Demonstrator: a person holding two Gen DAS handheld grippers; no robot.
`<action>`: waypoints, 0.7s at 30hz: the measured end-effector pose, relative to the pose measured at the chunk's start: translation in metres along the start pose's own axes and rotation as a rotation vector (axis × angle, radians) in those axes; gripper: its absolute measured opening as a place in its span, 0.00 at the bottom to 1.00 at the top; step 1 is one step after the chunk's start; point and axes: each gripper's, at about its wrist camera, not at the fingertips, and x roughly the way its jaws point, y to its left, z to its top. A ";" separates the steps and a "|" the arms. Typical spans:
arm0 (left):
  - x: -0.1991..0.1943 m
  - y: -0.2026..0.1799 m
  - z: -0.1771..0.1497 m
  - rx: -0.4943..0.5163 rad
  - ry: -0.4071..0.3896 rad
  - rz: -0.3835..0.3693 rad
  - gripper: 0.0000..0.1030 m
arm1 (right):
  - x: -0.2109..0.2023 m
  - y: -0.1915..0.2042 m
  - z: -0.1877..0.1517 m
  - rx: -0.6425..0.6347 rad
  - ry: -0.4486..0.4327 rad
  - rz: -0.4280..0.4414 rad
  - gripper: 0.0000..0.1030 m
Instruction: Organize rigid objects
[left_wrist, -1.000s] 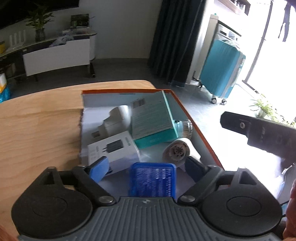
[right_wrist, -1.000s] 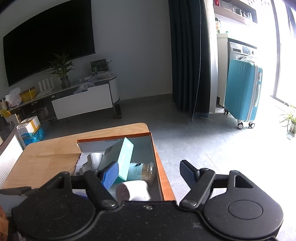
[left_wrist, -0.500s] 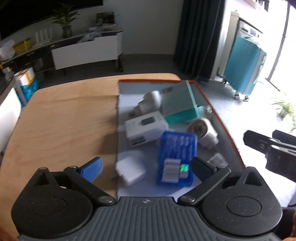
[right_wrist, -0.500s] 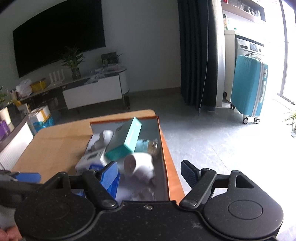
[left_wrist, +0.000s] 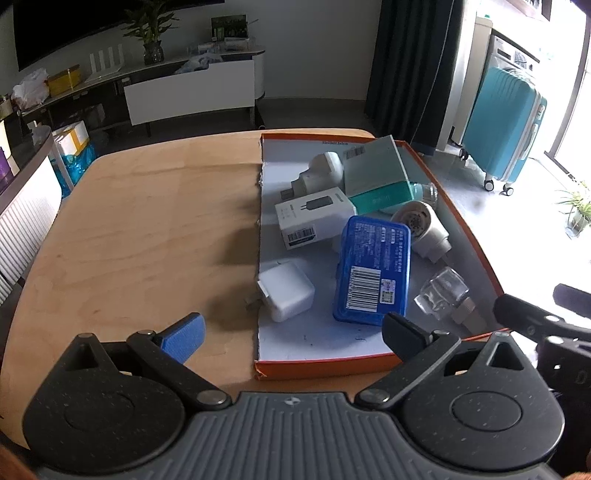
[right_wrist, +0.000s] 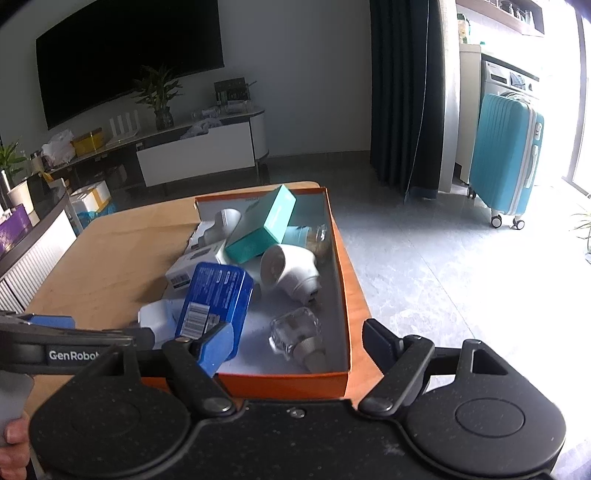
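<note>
Left wrist view: left gripper (left_wrist: 291, 332) fingers spread wide, having just opened, holding nothing, above the near edge of the orange tray (left_wrist: 325, 363) on the counter (left_wrist: 147, 229). A blue box (left_wrist: 373, 269) lies inside among chargers. Right gripper (right_wrist: 295, 343) fingers likewise wide, just opened, empty.

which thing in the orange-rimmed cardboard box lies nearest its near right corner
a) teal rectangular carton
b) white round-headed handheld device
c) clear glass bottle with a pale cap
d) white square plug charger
c: the clear glass bottle with a pale cap lies on its side by the near right corner of the orange-rimmed cardboard box, while the other things sit further left or further back.
</note>
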 end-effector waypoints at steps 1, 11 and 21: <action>-0.001 0.000 0.000 0.001 -0.004 -0.002 1.00 | 0.000 0.000 -0.001 -0.001 0.000 0.000 0.89; 0.002 0.001 -0.003 -0.010 0.009 -0.014 1.00 | -0.001 0.003 0.000 -0.012 0.001 0.000 0.89; 0.004 0.001 -0.005 -0.006 0.007 -0.032 1.00 | 0.002 0.006 -0.001 -0.019 0.012 0.001 0.89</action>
